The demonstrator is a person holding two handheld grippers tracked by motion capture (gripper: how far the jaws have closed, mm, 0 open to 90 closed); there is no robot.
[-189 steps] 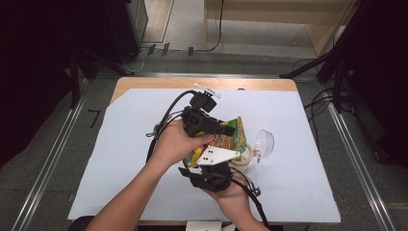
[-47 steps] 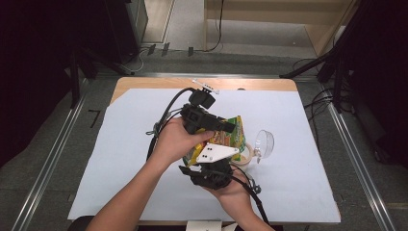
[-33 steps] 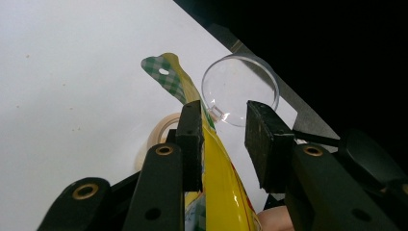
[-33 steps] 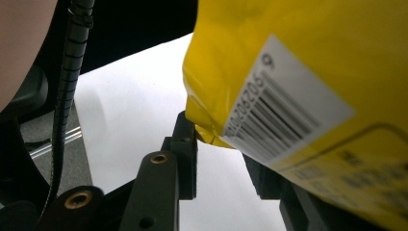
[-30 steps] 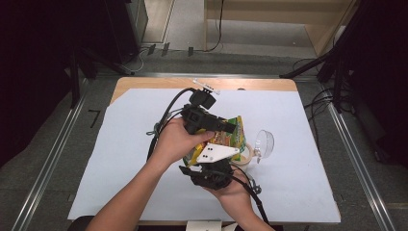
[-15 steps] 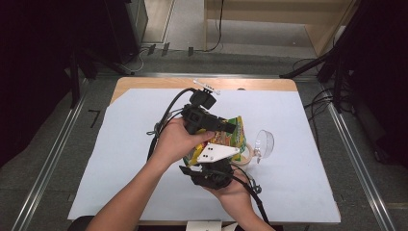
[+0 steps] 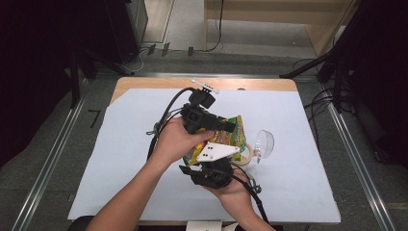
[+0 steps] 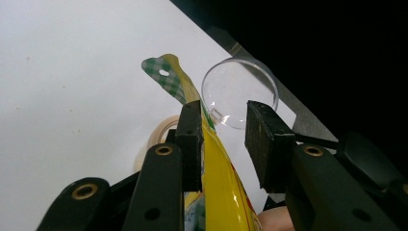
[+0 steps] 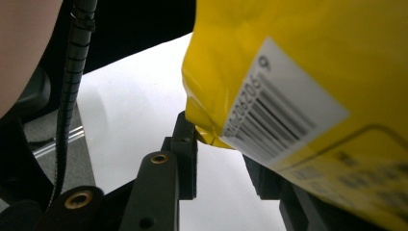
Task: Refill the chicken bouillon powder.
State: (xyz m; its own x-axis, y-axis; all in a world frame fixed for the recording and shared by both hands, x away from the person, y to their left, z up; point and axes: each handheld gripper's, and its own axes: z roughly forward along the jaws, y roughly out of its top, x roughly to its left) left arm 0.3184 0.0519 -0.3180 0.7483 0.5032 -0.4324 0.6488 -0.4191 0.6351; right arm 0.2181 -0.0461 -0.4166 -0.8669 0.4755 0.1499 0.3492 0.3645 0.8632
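1. Your right gripper (image 7: pixel 215 161), nearest you, has the lower end of the yellow snack bag (image 9: pixel 308 91) between its jaws; you cannot tell whether they pinch it.
2. Your left gripper (image 8: pixel 221 130) holds its jaws apart around the bag's upper part (image 8: pixel 219 168), which lies against the left jaw and clear of the right.
3. The bag (image 7: pixel 235 137) is raised over the white sheet (image 7: pixel 120 159).
4. Just beyond it lie a tape roll (image 8: pixel 161 137) and a clear round lid (image 8: pixel 238 89).
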